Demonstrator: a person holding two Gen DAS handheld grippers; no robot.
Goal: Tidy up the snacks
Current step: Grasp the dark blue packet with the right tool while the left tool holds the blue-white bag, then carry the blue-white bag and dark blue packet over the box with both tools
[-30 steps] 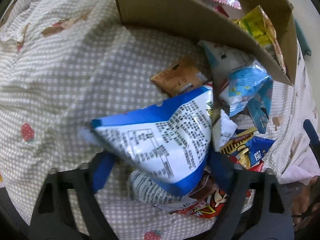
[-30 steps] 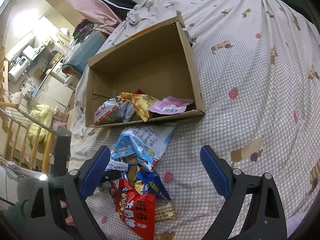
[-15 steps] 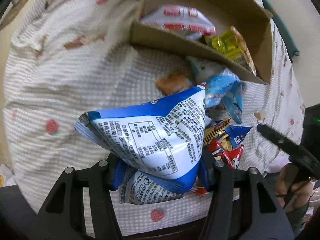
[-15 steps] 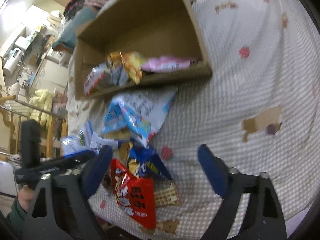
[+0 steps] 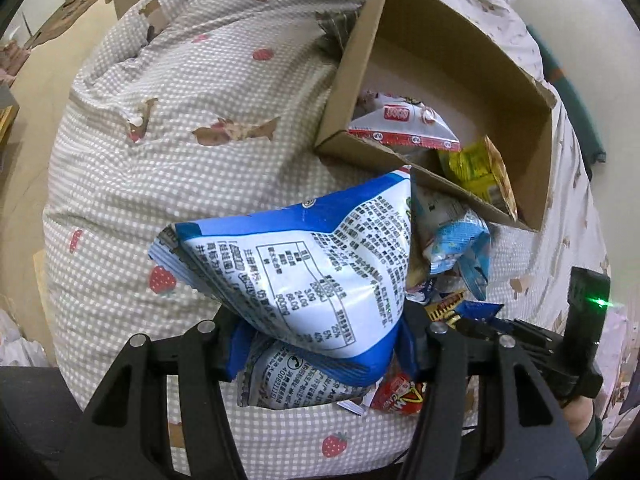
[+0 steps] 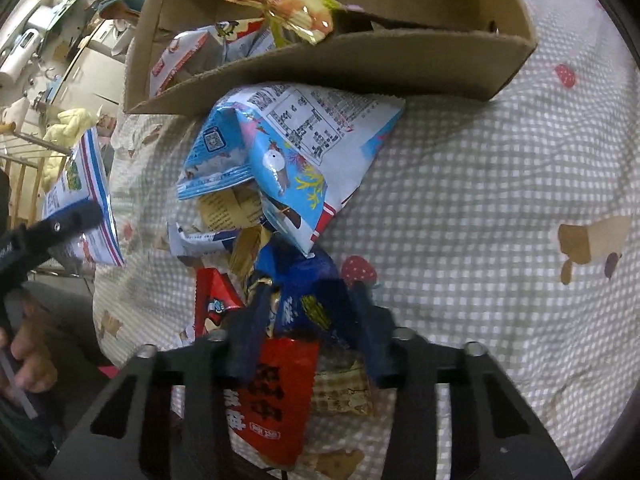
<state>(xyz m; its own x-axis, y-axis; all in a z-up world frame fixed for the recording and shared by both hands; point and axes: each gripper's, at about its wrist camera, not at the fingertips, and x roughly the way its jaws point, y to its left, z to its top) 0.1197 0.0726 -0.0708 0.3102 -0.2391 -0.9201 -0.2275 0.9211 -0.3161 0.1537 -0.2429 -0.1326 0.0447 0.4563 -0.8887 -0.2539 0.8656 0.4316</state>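
Note:
My left gripper (image 5: 320, 340) is shut on a blue and white snack bag (image 5: 304, 256) and holds it above the bed; the bag also shows at the left of the right wrist view (image 6: 80, 208). My right gripper (image 6: 308, 304) is closed on a dark blue snack packet (image 6: 308, 296) in the pile of snacks (image 6: 256, 216) lying in front of the cardboard box (image 6: 332, 64). The box (image 5: 444, 80) holds a red and white bag (image 5: 400, 124) and a yellow bag (image 5: 476, 164).
A checked bedspread with strawberry prints (image 5: 180, 160) covers the bed. A red packet (image 6: 272, 392) and a light blue fish-print bag (image 6: 288, 160) lie in the pile. Room furniture shows at the far left (image 6: 48, 48).
My left gripper has lifted the blue and white bag higher, away from the pile. My right gripper has dropped down into the pile and closed from wide open onto the dark blue packet.

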